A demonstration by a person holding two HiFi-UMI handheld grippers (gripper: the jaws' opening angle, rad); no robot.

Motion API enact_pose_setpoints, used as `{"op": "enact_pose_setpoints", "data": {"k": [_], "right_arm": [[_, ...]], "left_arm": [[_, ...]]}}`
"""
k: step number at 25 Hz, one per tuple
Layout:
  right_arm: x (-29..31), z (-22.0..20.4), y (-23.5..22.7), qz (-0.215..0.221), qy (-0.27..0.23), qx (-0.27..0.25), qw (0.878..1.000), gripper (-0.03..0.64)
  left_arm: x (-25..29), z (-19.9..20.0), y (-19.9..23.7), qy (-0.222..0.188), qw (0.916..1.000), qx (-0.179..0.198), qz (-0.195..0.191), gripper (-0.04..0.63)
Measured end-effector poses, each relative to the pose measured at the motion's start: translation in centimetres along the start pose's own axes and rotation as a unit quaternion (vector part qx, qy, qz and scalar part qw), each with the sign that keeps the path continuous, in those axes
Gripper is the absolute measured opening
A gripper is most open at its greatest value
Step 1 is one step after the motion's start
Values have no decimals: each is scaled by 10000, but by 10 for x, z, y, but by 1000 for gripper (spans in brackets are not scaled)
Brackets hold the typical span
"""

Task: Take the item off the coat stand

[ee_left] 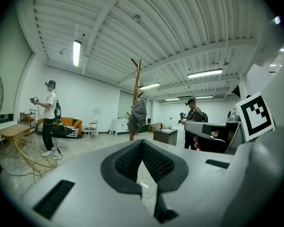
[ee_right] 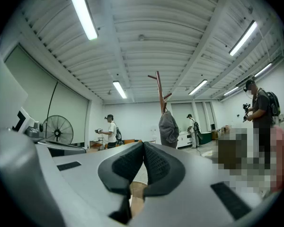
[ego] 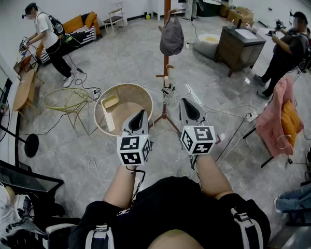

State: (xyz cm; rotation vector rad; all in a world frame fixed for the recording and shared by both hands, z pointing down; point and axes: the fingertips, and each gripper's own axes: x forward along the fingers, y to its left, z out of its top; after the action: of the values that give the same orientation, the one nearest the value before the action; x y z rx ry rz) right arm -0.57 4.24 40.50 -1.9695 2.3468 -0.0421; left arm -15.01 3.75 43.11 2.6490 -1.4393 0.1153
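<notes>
One soft grey cloth item (ego: 171,37), slack and rounded like a drooping cap or small bag, hangs high on the reddish-brown wooden coat stand (ego: 167,66). It covers the pole there, with a short loop rising to a peg, and its lower edge sags free of the shaft. The stand is far ahead of both grippers, slightly right of centre, and its splayed feet rest on the pale grey stone floor (ego: 119,61). The left gripper (ego: 141,113) and right gripper (ego: 186,102) are held side by side near the person's body, well apart from the item. Each has its jaws clenched tip to tip with nothing between them, as both gripper views show, and the item hangs beyond them in the distance. Just left of the stand's feet sits a round tan woven basket (ego: 145,95). Farther left is a yellow wire-frame stool (ego: 67,100). White cables (ego: 207,110) trail across the floor round the stand's base and off to the right. A dark wooden cabinet (ego: 241,45) stands far right, and a chair draped in pink cloth (ego: 277,113) is at the right edge. One person (ego: 49,40) stands far left and another (ego: 287,51) far right, both well clear of the stand. Bare floor lies open between the grippers and the stand's foot.
</notes>
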Motion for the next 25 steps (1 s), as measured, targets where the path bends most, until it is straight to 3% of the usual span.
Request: {"op": "enact_pose_setpoints", "data": {"k": [20, 25], "right_arm": [[2, -9, 31, 94, 92, -55, 9999, 15], [23, -10, 20, 104, 81, -29, 9999, 15]], "left_arm": [[-4, -7, 11, 44, 9999, -19, -147, 17], [18, -8, 19, 80, 9999, -52, -131, 17]]}}
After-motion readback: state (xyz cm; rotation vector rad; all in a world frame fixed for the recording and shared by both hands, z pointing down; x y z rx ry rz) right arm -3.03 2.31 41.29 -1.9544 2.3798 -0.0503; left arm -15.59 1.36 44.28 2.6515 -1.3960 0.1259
